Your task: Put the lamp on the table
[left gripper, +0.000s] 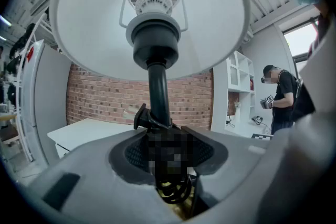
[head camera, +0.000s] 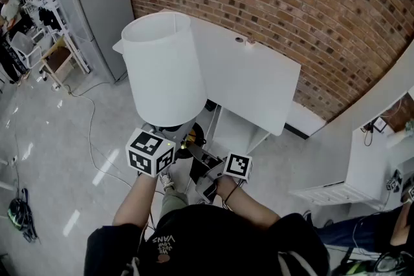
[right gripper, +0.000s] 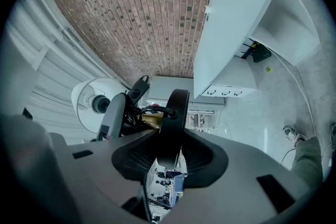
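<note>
Left gripper (left gripper: 168, 152) clamped the lamp (head camera: 162, 68) stem and right gripper (right gripper: 170, 149) clamped its black base rim. Lamp was held airborne, shade by the table (head camera: 259, 81) left edge. Open floor (head camera: 65, 139) lay left.

Three cameras, one close subject

The head view looks steeply down onto the lamp (head camera: 158, 68), the bench (head camera: 252, 74) and the brick wall (head camera: 291, 3). The left tool (left gripper: 168, 152) view looks up under the shade (left gripper: 152, 23) from very near. The right tool (right gripper: 168, 157) view, rolled sideways, sits tight against the lamp's lower end. All three share lamp, bench and wall.
</note>
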`<state>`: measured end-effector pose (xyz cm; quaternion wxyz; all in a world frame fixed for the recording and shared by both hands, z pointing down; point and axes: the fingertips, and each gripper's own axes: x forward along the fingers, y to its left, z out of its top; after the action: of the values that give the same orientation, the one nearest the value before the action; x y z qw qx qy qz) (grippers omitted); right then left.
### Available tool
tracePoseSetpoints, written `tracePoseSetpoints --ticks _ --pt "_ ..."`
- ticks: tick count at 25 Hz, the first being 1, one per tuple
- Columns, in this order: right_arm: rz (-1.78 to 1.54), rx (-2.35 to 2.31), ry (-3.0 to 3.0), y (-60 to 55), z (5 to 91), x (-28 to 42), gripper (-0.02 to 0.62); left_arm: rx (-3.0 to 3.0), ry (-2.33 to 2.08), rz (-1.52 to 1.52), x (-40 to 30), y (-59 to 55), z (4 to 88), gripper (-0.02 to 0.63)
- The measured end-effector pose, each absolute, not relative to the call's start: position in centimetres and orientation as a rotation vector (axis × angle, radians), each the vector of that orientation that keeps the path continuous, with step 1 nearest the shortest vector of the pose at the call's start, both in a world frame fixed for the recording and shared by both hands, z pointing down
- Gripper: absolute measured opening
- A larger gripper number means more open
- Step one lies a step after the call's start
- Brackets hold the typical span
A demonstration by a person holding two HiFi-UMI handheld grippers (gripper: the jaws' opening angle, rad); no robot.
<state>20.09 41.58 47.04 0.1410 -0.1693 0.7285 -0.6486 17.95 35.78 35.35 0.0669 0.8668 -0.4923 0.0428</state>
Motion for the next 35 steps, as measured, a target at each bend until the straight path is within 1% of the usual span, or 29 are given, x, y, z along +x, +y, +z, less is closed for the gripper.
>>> tracePoseSetpoints --ticks 8,15,25,35 --pt "-1.88 -0.504 2.083 39.5 47.4 19.3 0.121 2.614 -1.481 0.142 17.3 33.5 35.6 0.163" --pt "-1.883 -0.536 2.024 35.7 47.9 16.0 0.123 2.644 -1.443 0.164 14.3 29.9 36.2 0.163" --pt "-1.875 -0.555 1.953 28.8 46.7 6.7 0.123 2.686 -1.41 0.191 5.6 22.7 34.8 0.163" --pt "-1.856 -0.571 1.898 24.0 46.6 -2.5 0.123 2.72 -1.35 0.229 -3.0 17.9 34.7 0.163"
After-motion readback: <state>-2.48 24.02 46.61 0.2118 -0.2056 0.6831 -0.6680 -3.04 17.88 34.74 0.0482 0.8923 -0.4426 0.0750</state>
